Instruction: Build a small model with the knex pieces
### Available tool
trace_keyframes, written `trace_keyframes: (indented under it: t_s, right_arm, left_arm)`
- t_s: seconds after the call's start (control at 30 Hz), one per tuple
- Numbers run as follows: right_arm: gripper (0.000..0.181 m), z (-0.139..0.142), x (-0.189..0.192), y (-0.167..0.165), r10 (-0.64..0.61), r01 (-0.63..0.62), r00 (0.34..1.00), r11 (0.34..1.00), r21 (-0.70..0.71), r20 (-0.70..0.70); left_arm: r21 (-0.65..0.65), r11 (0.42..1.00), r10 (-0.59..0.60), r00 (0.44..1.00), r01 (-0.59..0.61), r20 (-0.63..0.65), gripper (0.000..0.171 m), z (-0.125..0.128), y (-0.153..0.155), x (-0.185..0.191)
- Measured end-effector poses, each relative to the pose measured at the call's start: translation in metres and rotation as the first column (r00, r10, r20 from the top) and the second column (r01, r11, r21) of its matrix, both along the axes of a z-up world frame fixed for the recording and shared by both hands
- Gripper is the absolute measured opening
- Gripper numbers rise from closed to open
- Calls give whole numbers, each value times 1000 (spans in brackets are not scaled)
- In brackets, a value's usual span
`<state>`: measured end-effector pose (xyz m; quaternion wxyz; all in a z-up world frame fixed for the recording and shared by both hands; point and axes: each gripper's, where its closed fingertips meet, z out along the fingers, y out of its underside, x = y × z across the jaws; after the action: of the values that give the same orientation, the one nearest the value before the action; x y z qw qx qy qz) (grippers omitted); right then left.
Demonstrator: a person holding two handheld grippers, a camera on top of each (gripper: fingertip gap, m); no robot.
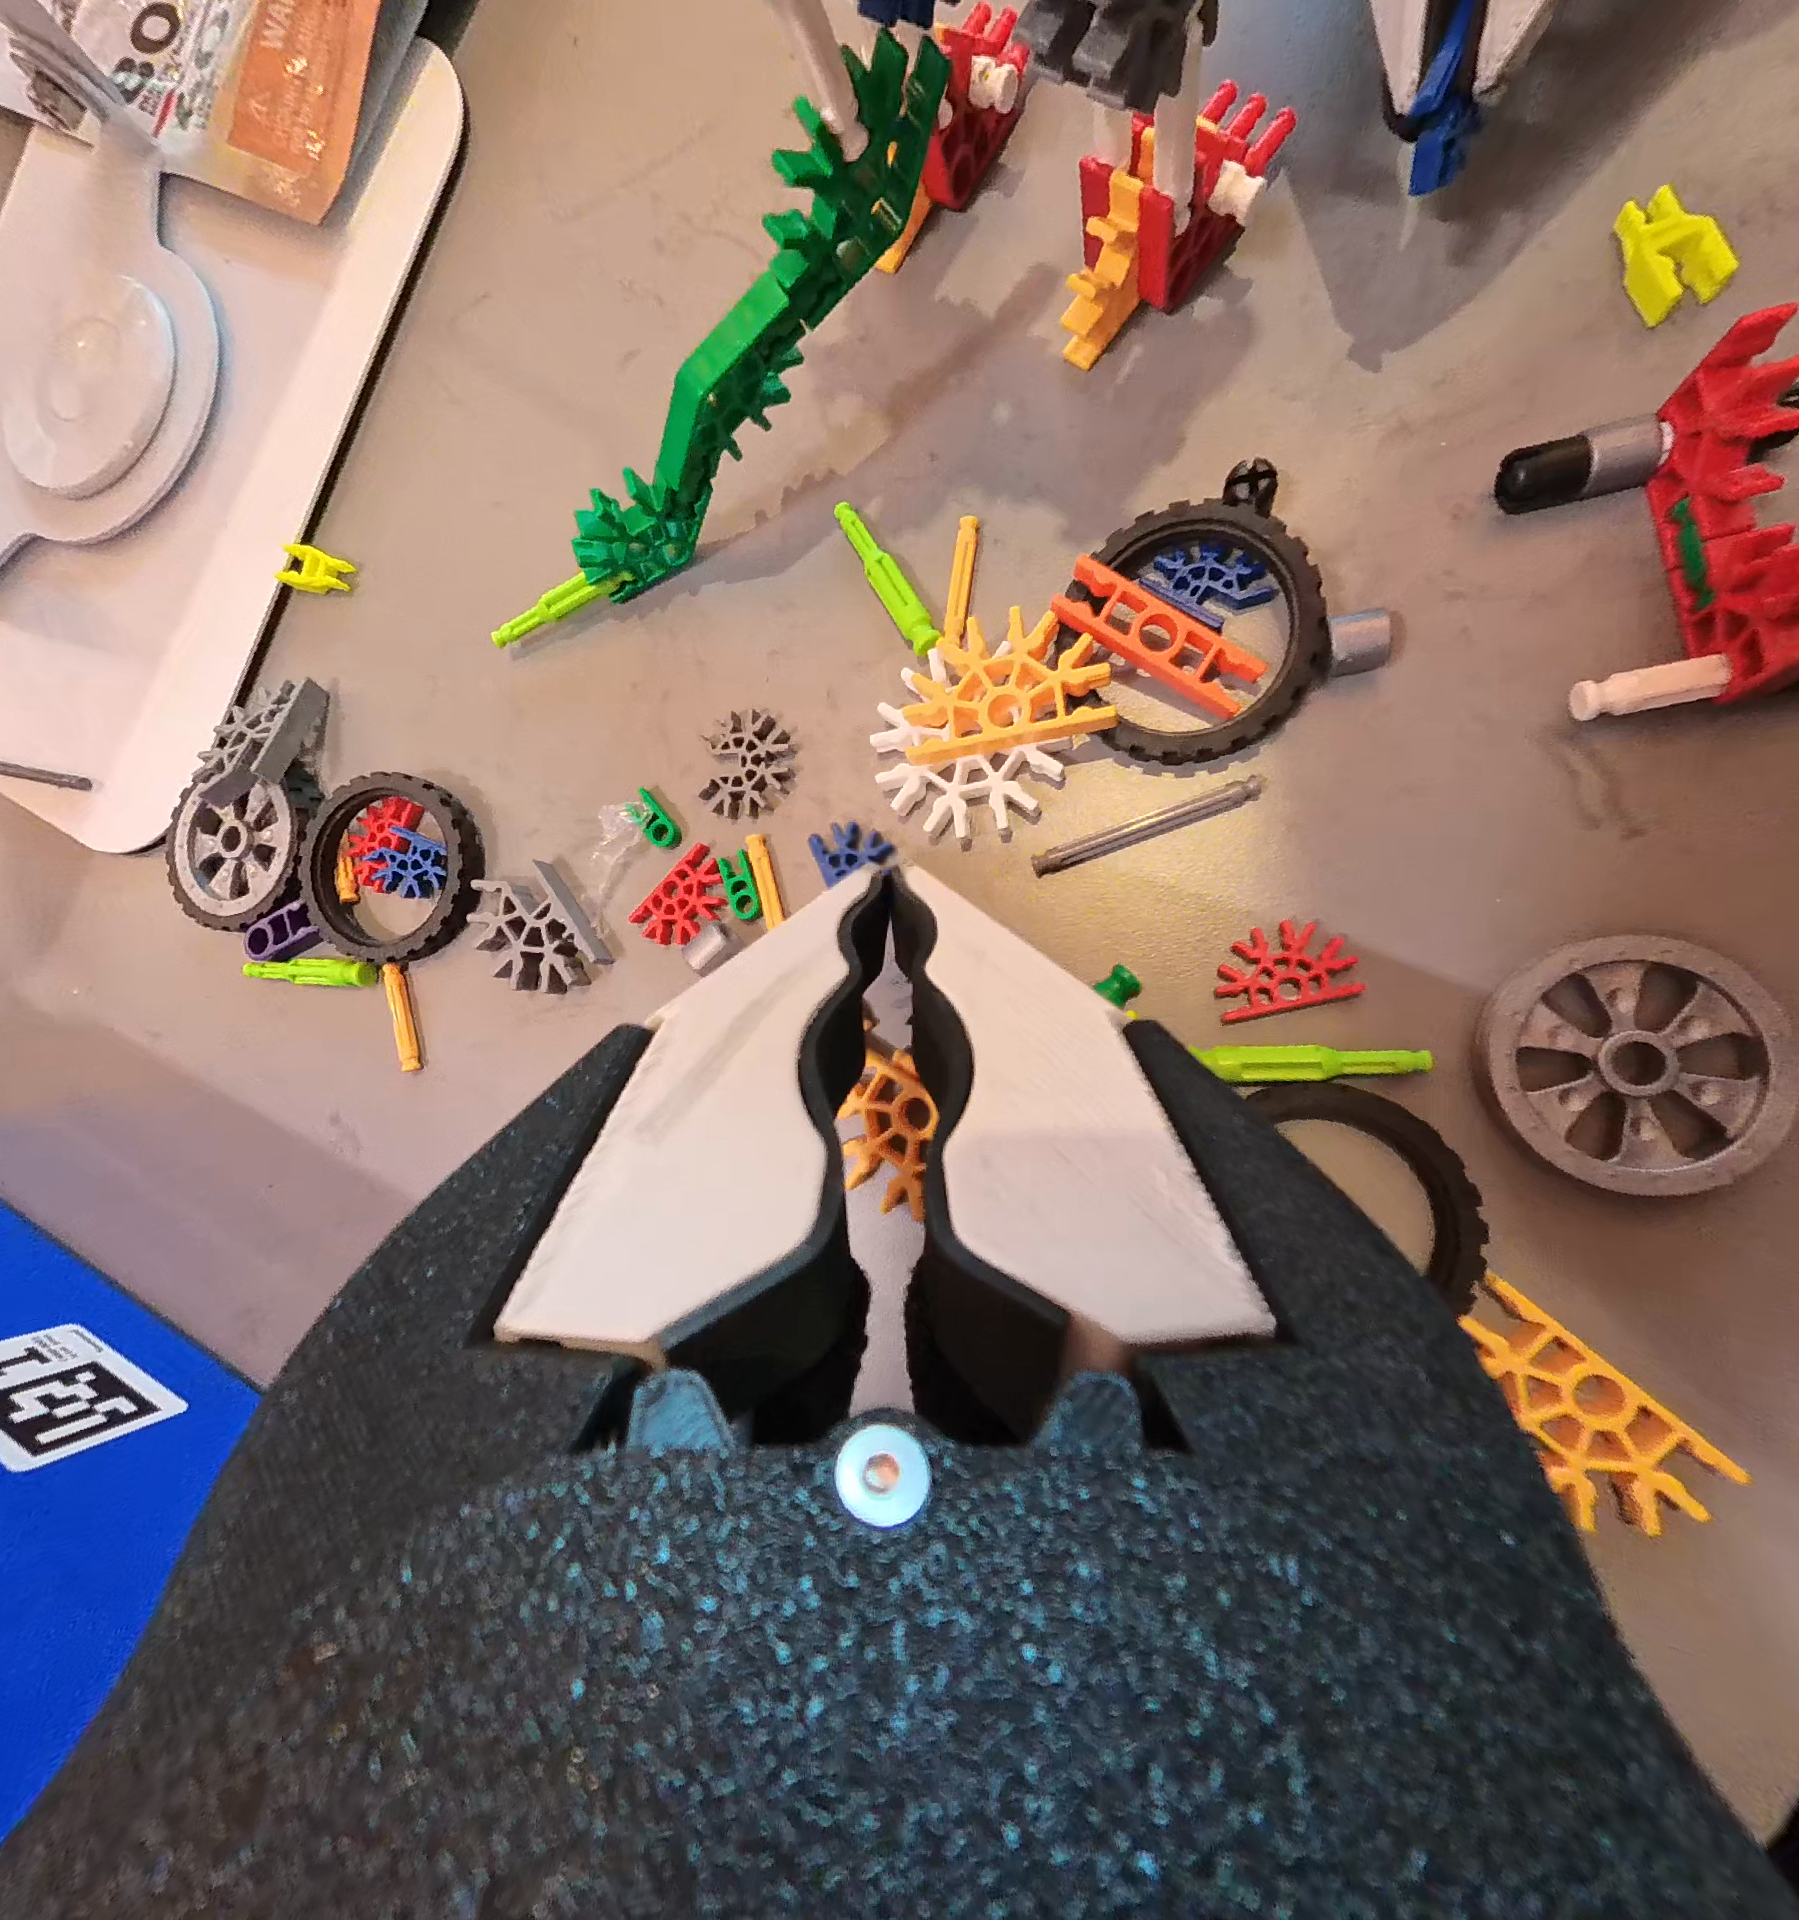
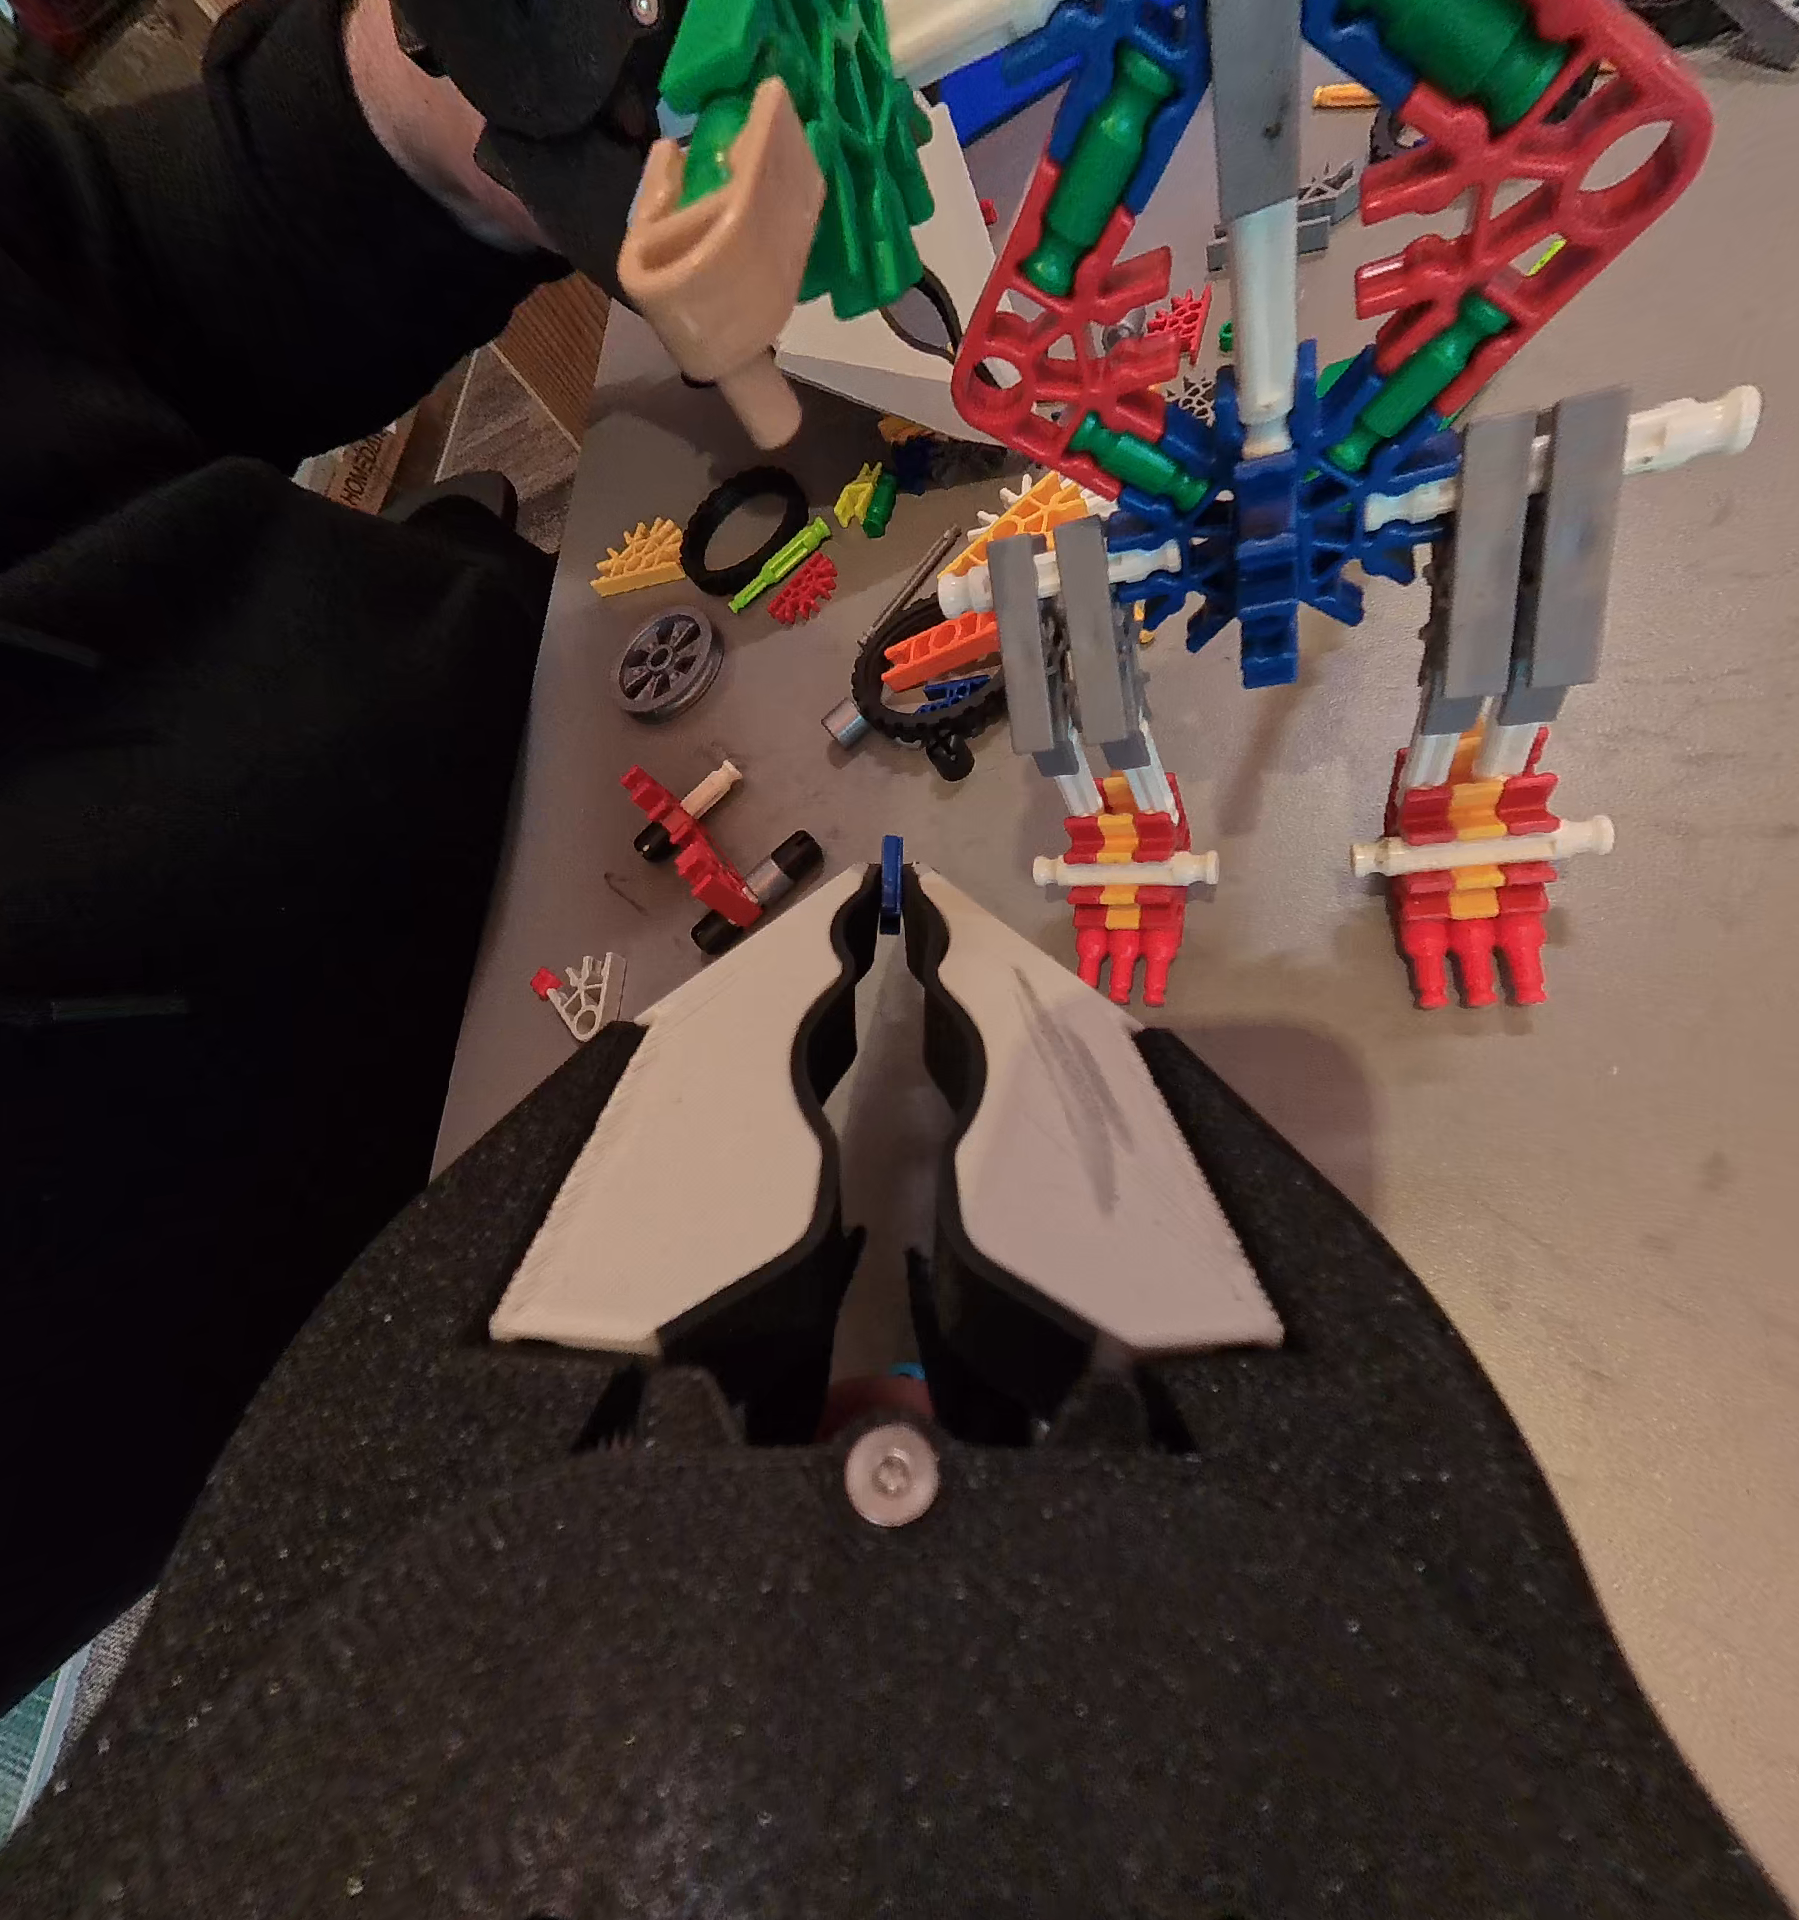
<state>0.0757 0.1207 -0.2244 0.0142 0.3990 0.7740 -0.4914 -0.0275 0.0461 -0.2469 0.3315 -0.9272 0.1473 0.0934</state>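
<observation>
My left gripper (image 1: 890, 881) is shut, its tips low over the grey table (image 1: 1290, 935). A small blue connector (image 1: 848, 847) lies just beyond its left fingertip; nothing shows between the pads. A yellow-orange connector (image 1: 890, 1122) lies beneath the fingers. My right gripper (image 2: 890, 883) is shut on a thin blue connector piece (image 2: 890, 868), seen edge-on and sticking out past the tips. It also shows in the left wrist view (image 1: 1440, 135), held above the table. The right gripper hovers in front of a standing model (image 2: 1269, 520) with a blue centre, red frames, grey legs and red-yellow feet.
Loose rods, connectors, tyres (image 1: 1212, 634) and a grey wheel (image 1: 1633, 1065) are scattered on the table. A green connector chain (image 1: 770, 343) hangs from the model. A white board (image 1: 251, 416) and a blue box (image 1: 43, 1507) lie left. A person's dark sleeve (image 2: 199, 727) fills the right view's left side. The tips of one gripper are about 15 cm away from the tips of the other. About 11 cm separates my left fingertips from the grey wheel (image 1: 1633, 1065). The right camera catches it too, in the right wrist view (image 2: 657, 658).
</observation>
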Motion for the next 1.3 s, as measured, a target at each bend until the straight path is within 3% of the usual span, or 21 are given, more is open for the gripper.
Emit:
trace_keyframes:
  t_s: [0.2, 0.43, 0.9, 1.3]
  right_arm:
    - [3, 0, 0, 0, 0, 0, 1000, 1000, 0, 1]
    - [3, 0, 0, 0, 0, 0, 1000, 1000, -1, 1]
    - [3, 0, 0, 0, 1, -1, 1000, 1000, -2, 2]
    - [3, 0, 0, 0, 2, -2, 1000, 1000, -2, 3]
  left_arm:
    - [8, 1000, 15, 1000, -15, 5, 0, 2, 1, -4]
    - [-35, 999, 38, 999, -37, 26, 20, -3, 2, -11]
    - [-46, 996, 89, 983, -82, 161, 13, -5, 7, 0]
    - [-44, 994, 102, 983, -97, 153, 14, -5, 5, 4]
